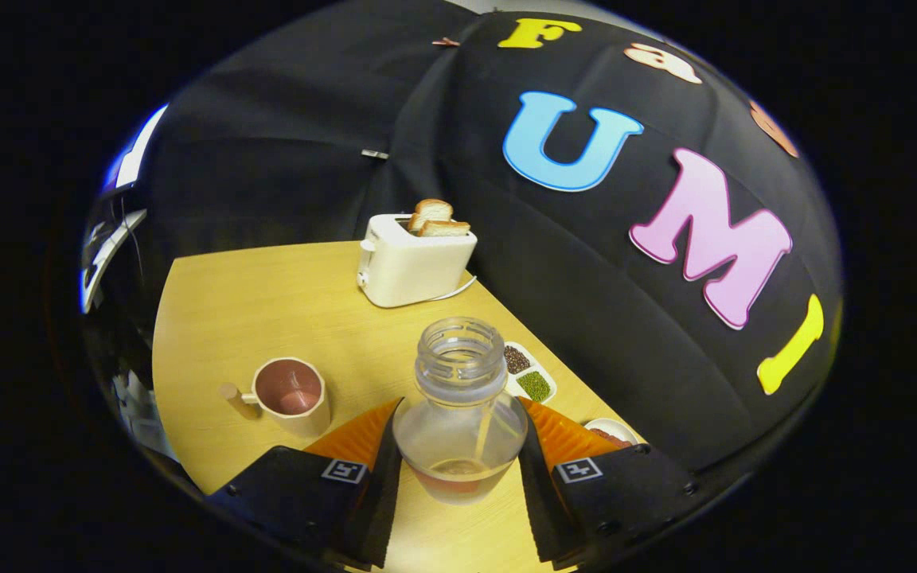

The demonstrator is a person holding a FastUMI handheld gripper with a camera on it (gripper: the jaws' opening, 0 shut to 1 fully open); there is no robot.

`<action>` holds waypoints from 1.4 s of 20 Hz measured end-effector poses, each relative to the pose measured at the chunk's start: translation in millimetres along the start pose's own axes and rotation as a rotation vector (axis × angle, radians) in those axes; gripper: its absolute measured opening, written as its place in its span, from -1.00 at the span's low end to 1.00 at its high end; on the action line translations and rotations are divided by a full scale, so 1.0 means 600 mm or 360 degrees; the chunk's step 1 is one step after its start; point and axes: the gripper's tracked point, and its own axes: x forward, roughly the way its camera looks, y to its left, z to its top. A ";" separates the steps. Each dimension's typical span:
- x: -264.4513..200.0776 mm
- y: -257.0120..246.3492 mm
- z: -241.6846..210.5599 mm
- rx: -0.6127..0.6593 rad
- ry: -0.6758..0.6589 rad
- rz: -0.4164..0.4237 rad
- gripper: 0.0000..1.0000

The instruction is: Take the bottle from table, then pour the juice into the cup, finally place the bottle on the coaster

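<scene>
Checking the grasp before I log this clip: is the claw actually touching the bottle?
Touching. In the gripper view, both fingers of the claw press against opposite sides of the bottle, with no gap on either side.

toaster [415, 267] holding toast [436, 219] | seed tray [528, 372] | small dish [611, 432] | wooden table [267, 294]

The gripper [459, 446] clamps the open bottle [460, 414] between both fingers, a little juice at its bottom; the cup [291, 394] stands near left on the table [267, 302], toaster [413, 261] farther back
</scene>
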 end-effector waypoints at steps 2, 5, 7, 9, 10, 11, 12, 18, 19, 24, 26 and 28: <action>0.010 -0.017 -0.011 0.0132 0.0002 0.0016 0.41; 0.031 -0.044 -0.027 0.0314 -0.0014 0.0021 0.41; 0.046 -0.060 -0.039 0.0377 -0.0031 -0.0004 0.41; 0.066 -0.068 -0.056 0.0465 -0.0044 0.0004 0.41; 0.077 -0.070 -0.065 0.0508 -0.0043 0.0010 0.41; 0.086 -0.071 -0.074 0.0544 -0.0043 0.0020 0.41; 0.094 -0.074 -0.083 0.0567 -0.0043 0.0018 0.41; 0.133 -0.082 -0.126 0.0681 -0.0062 0.0010 0.41; 0.137 -0.079 -0.133 0.0704 -0.0048 0.0018 0.41; 0.141 -0.079 -0.133 0.0632 -0.0099 -0.0013 0.45; 0.140 -0.076 -0.132 0.0595 -0.0098 -0.0012 0.45; 0.141 -0.076 -0.131 0.0592 -0.0097 -0.0016 0.47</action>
